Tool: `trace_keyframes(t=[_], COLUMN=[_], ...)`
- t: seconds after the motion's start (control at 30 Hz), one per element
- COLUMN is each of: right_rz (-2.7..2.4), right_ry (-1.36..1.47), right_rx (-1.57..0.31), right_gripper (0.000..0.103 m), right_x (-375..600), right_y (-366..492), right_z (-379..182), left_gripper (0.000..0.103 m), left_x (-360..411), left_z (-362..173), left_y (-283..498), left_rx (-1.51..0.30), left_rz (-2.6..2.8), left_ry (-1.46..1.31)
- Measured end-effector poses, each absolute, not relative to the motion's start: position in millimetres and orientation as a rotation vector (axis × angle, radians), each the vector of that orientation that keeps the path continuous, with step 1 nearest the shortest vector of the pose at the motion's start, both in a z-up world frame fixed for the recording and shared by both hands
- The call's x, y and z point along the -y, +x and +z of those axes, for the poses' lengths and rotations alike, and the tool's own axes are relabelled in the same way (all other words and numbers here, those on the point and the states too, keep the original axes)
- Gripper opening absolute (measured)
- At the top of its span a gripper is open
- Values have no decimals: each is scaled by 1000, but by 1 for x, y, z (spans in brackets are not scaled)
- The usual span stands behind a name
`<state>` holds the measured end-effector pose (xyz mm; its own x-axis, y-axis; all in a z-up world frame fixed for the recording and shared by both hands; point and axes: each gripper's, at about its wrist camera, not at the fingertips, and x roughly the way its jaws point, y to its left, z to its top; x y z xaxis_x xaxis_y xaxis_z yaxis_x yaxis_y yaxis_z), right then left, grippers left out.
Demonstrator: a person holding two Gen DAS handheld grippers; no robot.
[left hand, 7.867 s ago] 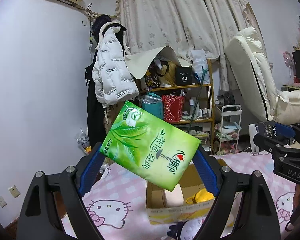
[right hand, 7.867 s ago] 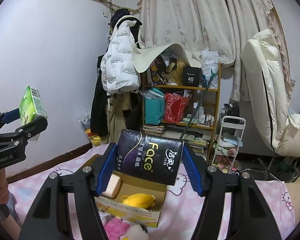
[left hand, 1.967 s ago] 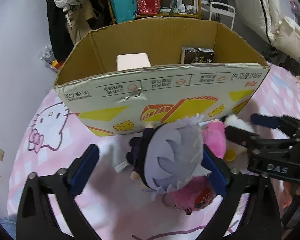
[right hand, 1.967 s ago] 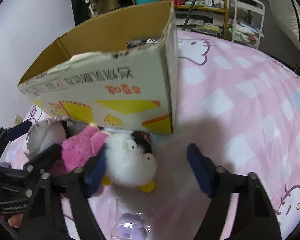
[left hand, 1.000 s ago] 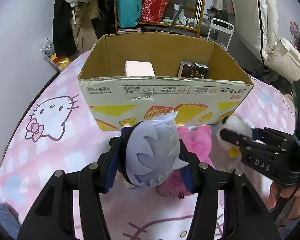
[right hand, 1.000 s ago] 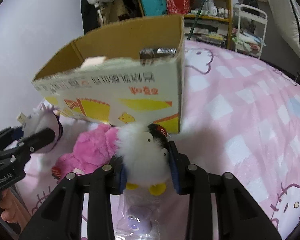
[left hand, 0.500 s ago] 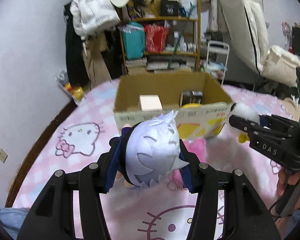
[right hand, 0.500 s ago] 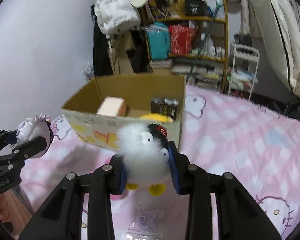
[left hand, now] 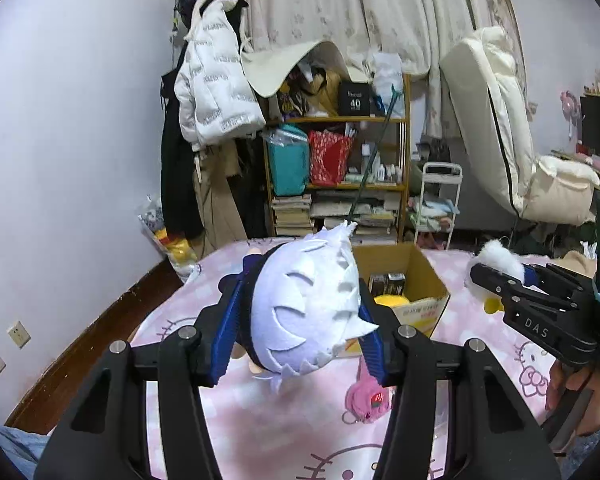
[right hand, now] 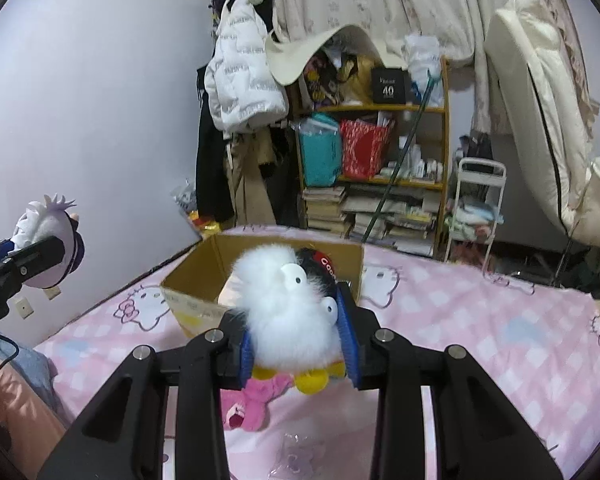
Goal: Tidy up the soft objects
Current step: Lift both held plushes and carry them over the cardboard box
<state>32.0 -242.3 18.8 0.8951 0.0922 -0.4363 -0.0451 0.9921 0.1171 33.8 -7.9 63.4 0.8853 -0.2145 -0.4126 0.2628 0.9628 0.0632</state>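
My left gripper [left hand: 296,316] is shut on a plush doll with spiky lavender-white hair [left hand: 306,306], held up above the bed. My right gripper [right hand: 298,338] is shut on a fluffy white plush bird with yellow feet [right hand: 288,316], also lifted. An open cardboard box [left hand: 414,276] sits on the pink bed beyond both toys; a dark tissue pack [left hand: 388,282] and a yellow item [left hand: 392,302] lie inside. A pink plush [right hand: 248,404] rests on the bedspread under the grippers. In the right wrist view the left gripper with its doll [right hand: 46,236] shows at far left.
The bed has a pink checked cat-print cover [right hand: 480,328]. A clear plastic bag [right hand: 296,452] lies near the front. Behind the bed stand a cluttered shelf [left hand: 340,160], hanging coats [left hand: 216,92], a small white cart [left hand: 438,204] and a cream recliner [left hand: 496,120].
Both grippers have risen from bed level with their plush toys and tilted up toward the room. The box now looks smaller and lower; the pink plush stayed on the bed.
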Motion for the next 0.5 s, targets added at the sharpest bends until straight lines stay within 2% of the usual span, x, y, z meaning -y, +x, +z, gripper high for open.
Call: trace_keyframes(t=[0.5], right_rz=[52], right_ry=[104], right_rx=[-377], right_gripper=[37], right_x=[263], right_y=[52], right_z=[55], left_gripper=[53], left_x=[25], left_z=[109], left_y=[50], left_rx=[-289], left_rz=[-262], left_ry=[134])
